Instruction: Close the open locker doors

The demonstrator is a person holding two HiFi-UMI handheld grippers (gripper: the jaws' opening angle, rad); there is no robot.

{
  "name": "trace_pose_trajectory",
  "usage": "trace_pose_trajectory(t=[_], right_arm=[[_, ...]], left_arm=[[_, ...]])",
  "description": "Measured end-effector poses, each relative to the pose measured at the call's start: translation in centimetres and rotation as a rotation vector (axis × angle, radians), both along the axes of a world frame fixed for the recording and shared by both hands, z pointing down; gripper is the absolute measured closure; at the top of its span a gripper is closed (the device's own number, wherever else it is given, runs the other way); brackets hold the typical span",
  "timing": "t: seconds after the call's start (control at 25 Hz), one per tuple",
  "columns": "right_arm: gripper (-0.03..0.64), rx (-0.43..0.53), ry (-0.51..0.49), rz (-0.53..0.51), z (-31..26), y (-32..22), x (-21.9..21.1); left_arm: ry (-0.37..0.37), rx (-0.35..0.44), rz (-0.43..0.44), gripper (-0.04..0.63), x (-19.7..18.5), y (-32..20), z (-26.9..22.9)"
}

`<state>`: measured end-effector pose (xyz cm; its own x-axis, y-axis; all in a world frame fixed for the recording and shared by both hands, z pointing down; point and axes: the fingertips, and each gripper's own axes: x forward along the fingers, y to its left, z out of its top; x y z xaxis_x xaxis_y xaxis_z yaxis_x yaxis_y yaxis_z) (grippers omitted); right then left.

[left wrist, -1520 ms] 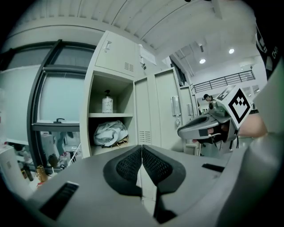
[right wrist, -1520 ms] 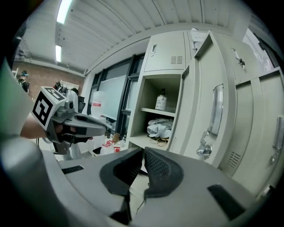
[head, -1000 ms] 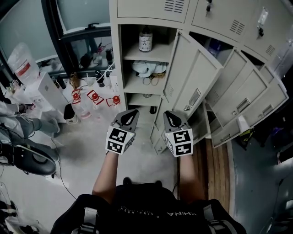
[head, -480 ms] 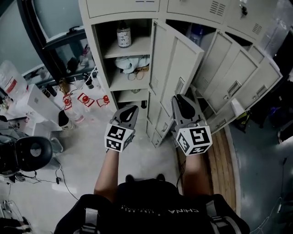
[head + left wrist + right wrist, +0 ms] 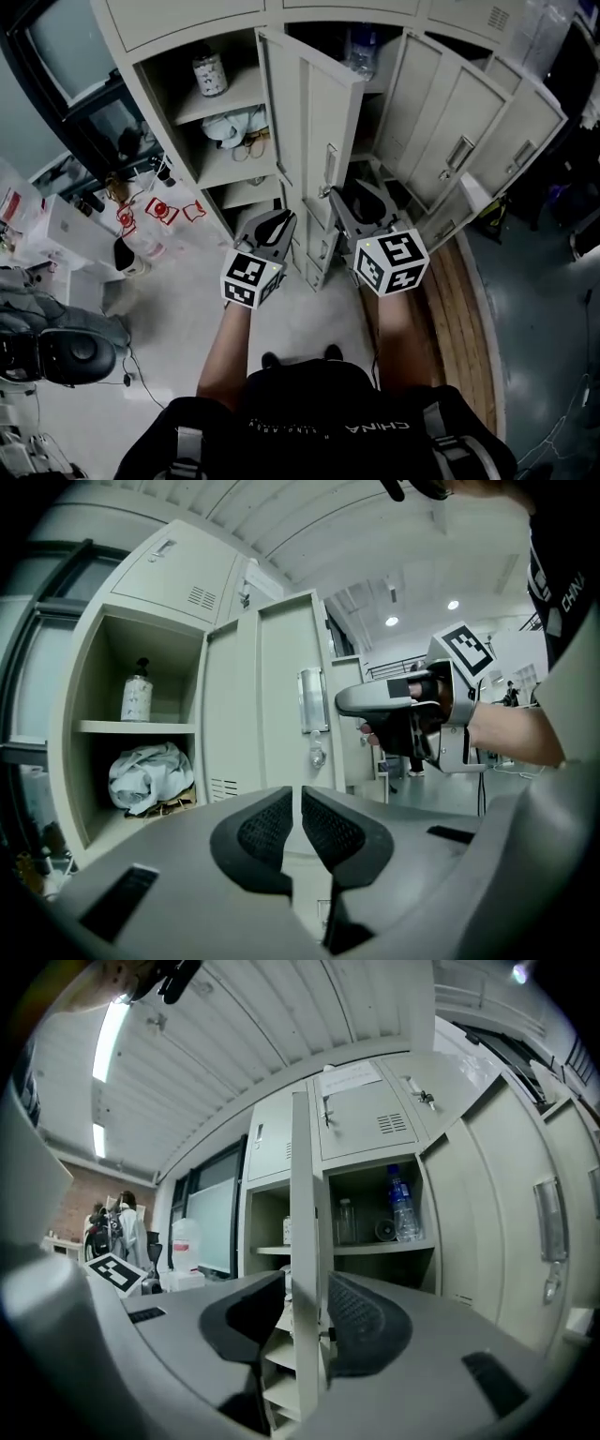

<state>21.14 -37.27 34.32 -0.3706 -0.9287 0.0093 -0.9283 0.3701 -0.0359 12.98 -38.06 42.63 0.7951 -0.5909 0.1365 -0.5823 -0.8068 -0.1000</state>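
Grey floor point(image 5: 178, 309), beige locker bank point(image 5: 159, 28) ahead, several doors swung out. Leftmost open locker door point(image 5: 314, 112) stands edge-on toward person, well clear of its frame. Right gripper point(image 5: 349, 195) at that door's free edge: jaws spread, just been opening, door edge between pads, not pinched. Left gripper point(image 5: 270, 223) just left of door, jaws pressed together, nothing between. Compartment behind door: bottle point(image 5: 208, 70) on top shelf, crumpled cloth point(image 5: 230, 127) below. Water bottle point(image 5: 361, 47) in next compartment. More open doors point(image 5: 459, 122) to right.
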Motion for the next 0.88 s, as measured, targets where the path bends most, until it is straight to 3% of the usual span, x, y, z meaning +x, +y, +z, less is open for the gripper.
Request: trace_pose_trajectory(t=[0.16,0.28,0.6,0.88], right_arm=[[0.482,-0.016,-0.006,-0.032,0.5,-0.1,-0.3],[0.482,-0.020,-0.011,-0.050,0.5,-0.1,-0.6],[0.494,-0.013,0.010,-0.125,0.7,0.0,-2.1],[0.505,-0.017,0.029,-0.285,0.7,0.5,-4.6]], left_arm=[[0.002,-0.006,0.027,0.565,0.9,0.5,0.0],[-0.005,-0.014,0.041,0.505,1.3,0.7,0.2],[-0.037,-0.006,0.041,0.505,2.3,1.2,0.5],[-0.010,-0.028,-0.012,0.503,2.1,1.3,0.3]])
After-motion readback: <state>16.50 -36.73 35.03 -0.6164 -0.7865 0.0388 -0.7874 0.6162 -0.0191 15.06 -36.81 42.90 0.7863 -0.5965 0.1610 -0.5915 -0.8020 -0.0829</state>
